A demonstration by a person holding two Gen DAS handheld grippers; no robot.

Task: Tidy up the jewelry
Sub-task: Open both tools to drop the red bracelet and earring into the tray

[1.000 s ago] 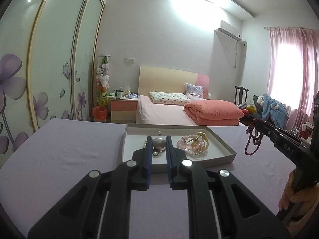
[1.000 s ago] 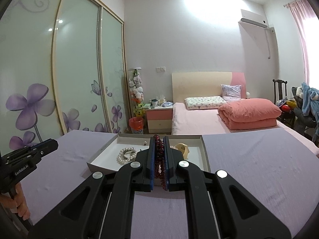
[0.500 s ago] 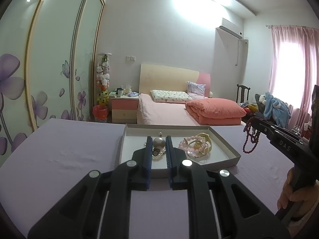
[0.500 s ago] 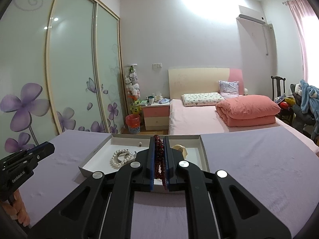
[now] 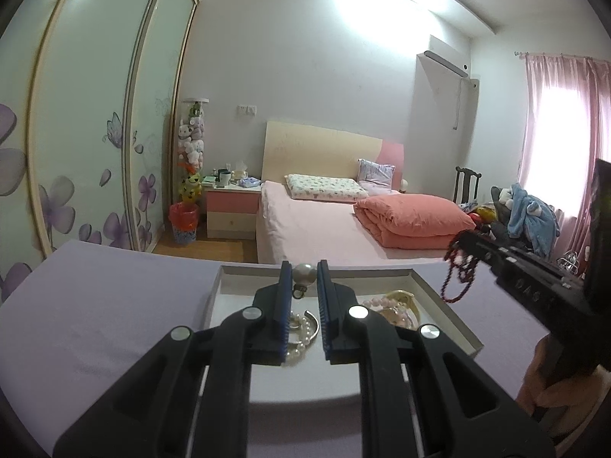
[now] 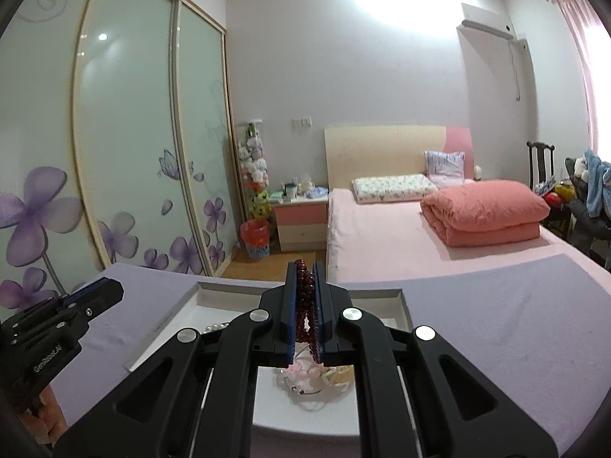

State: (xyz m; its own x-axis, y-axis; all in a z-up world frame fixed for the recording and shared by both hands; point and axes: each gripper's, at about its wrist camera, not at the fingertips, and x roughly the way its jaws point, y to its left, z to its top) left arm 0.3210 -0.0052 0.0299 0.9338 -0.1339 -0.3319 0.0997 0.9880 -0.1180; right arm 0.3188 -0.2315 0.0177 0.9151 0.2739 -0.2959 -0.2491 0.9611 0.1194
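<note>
My left gripper (image 5: pixel 301 273) fingers pinch a pearl pendant (image 5: pixel 304 273); right gripper (image 6: pixel 304 267) fingers clamp a dark red bead strand (image 6: pixel 304 307). Both hang above the tray (image 5: pixel 450 315), lower centre. Bracelets already inside; these two remain.

Room bright, soft. Strong glare patch on the white wall (image 5: pixel 366 4) near the ceiling; daylight blows out the pink curtain (image 5: pixel 561 122). Spot reflections on the wardrobe door (image 6: pixel 114 122). Heavy fisheye bending, dark corners. My gripper frames cast faint shadows below; slight softness throughout.
</note>
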